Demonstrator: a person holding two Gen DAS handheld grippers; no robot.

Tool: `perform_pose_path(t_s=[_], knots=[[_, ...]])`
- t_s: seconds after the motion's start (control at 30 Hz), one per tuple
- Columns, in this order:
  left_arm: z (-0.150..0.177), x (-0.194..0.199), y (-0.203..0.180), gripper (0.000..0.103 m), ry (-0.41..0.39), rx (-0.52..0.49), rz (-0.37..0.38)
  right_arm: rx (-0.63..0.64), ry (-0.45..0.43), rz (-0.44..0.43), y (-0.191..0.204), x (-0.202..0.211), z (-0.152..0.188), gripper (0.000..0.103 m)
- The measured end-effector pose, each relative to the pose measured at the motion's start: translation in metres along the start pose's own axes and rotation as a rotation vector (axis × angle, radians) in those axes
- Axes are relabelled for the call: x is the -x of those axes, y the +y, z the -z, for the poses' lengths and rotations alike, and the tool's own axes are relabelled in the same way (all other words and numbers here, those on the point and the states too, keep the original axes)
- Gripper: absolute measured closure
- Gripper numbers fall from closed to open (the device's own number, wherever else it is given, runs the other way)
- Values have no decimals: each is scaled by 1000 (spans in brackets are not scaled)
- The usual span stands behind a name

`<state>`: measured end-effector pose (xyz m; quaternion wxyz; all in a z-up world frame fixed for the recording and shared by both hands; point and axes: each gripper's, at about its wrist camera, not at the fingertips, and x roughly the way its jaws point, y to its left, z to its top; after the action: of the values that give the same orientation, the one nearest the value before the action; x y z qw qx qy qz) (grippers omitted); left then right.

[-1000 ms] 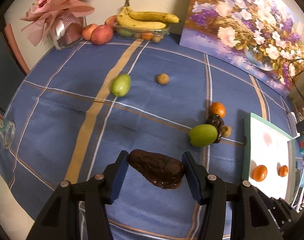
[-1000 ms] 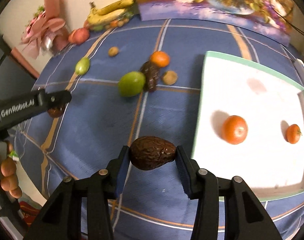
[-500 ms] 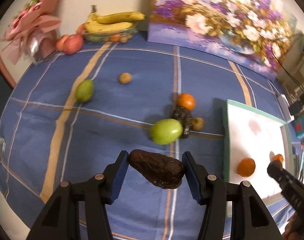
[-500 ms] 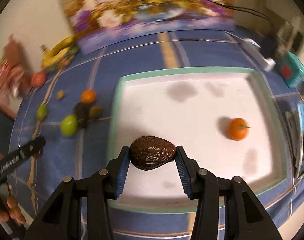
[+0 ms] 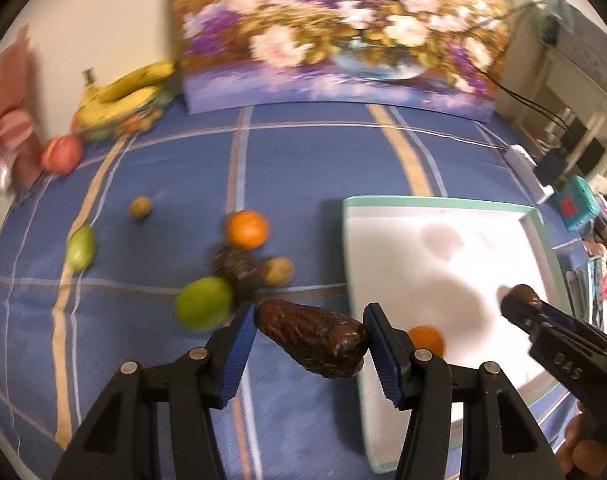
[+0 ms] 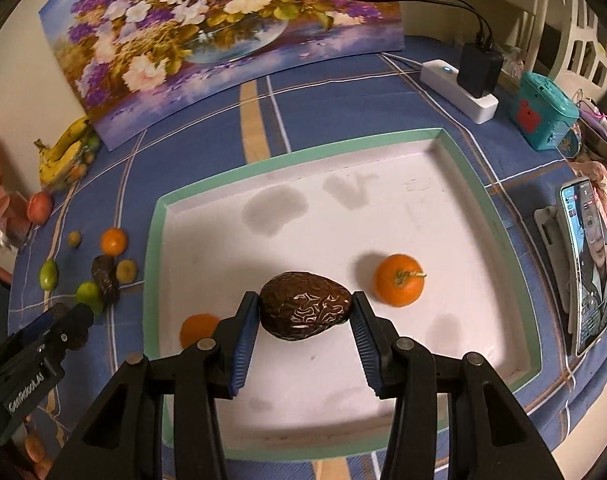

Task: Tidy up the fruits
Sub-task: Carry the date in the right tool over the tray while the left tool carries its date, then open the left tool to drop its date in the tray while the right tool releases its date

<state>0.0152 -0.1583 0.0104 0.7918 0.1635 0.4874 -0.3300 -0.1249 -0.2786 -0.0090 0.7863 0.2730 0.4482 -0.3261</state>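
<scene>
two tangerines (image 6: 399, 291) in tray (image 6: 483, 184), loose fruit (image 6: 88, 293) beside

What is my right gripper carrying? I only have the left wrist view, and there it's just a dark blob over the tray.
Observer: The right gripper has its jaws shut on a dark brown avocado with pale cracked markings on its skin.
Operator: Is it properly inside the tray's rim?
Observer: Yes, the avocado is over the white floor of the green-rimmed tray, towards its near left part. I cannot tell whether it touches down.
Operator: I see one orange in there. Any more?
Observer: A second orange, with a stem, sits on the tray floor to the right of the avocado, apart from it.
</scene>
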Motion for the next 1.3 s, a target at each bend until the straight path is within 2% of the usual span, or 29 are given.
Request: perform_pose_path(t_s=[0.4, 0.83, 1.03, 1.3], knots=[[-32, -36, -52, 45, -63, -87, 57, -30, -67, 59, -24, -19, -29, 55], [-45, -77, -66, 45, -25, -99, 47, -49, -81, 133, -56, -42, -45, 55], [-44, -89, -71, 45, 6, -117, 38, -67, -47, 136, -67, -55, -48, 55], [-41, -94, -76, 45, 30, -134, 33, -68, -57, 132, -67, -54, -48, 55]])
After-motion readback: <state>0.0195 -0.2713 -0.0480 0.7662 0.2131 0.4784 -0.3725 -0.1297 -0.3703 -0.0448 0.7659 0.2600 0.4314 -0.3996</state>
